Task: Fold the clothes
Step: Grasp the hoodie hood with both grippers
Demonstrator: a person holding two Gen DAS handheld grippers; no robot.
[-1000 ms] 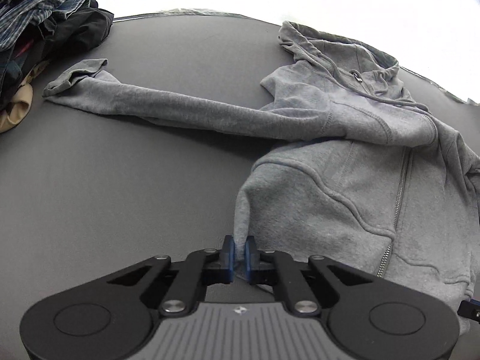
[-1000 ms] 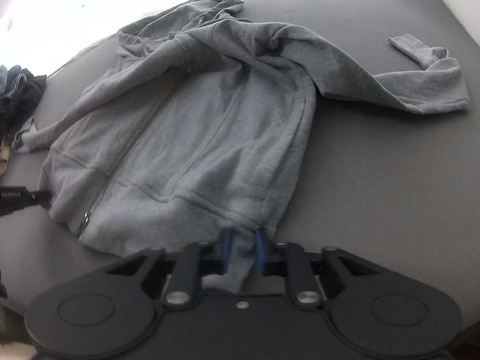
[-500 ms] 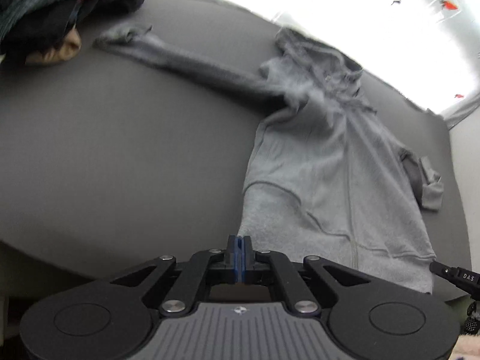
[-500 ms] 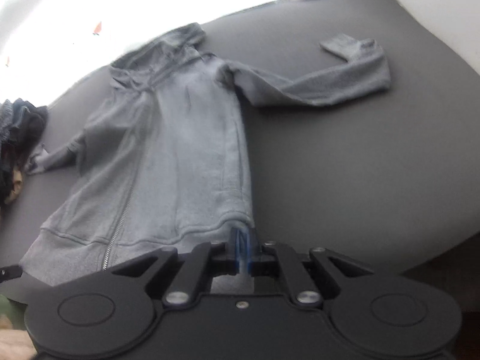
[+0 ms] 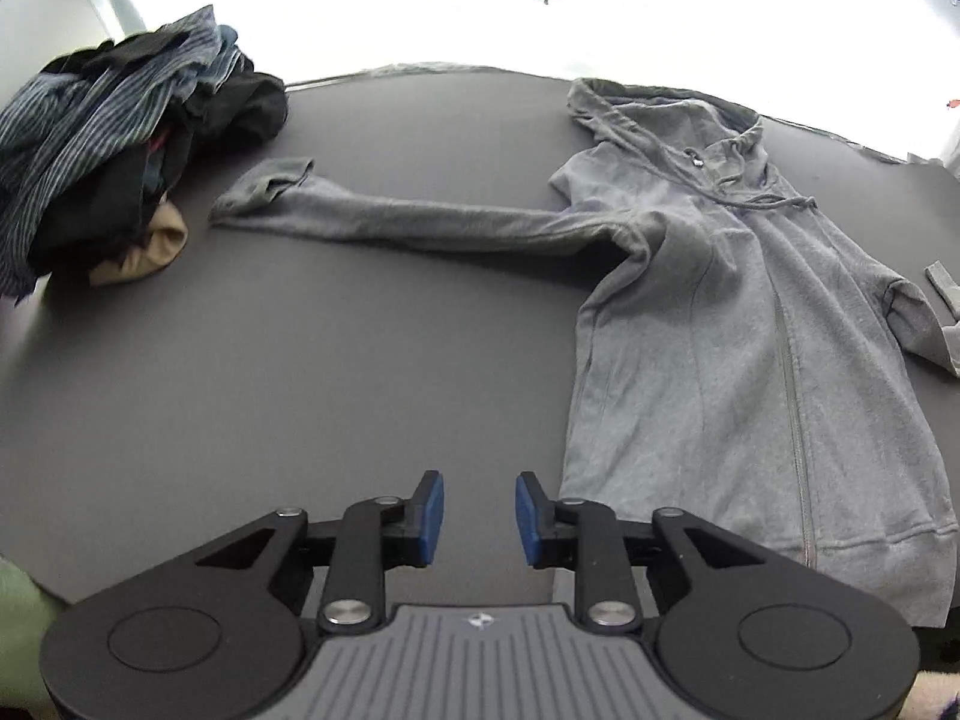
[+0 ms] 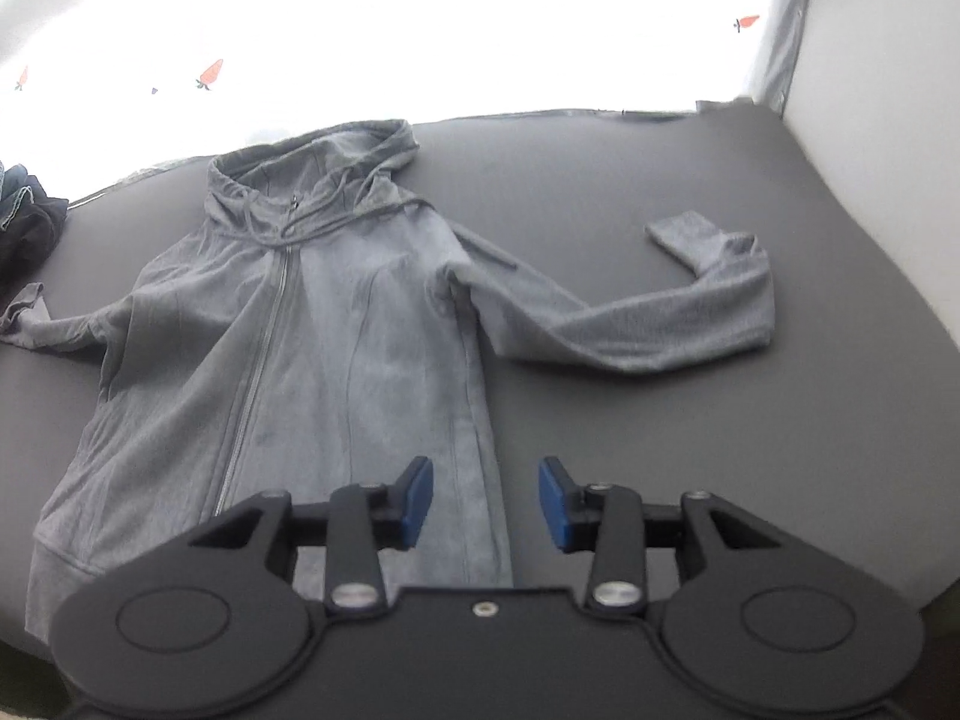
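Note:
A grey zip hoodie (image 5: 750,360) (image 6: 312,360) lies flat, front up, on a dark grey surface, hood at the far end and both sleeves spread out sideways. My left gripper (image 5: 479,510) hangs above the surface just left of the hoodie's bottom hem corner, its jaws opening with nothing between them. My right gripper (image 6: 485,504) hovers over the hem's right corner, jaws also opening, the cloth lying below them and not pinched. The right sleeve (image 6: 660,312) bends back at the cuff. The left sleeve (image 5: 390,216) stretches straight out.
A heap of dark and striped clothes (image 5: 120,150) (image 6: 24,222) sits at the far left of the surface (image 5: 300,360). A bright white cloth with small red prints (image 6: 420,30) lies beyond the far edge. A pale wall (image 6: 870,90) stands at the right.
Both grippers let go of the hoodie's bottom hem corners and opened. Both rose and pulled back, and the hoodie now lies stretched flat.

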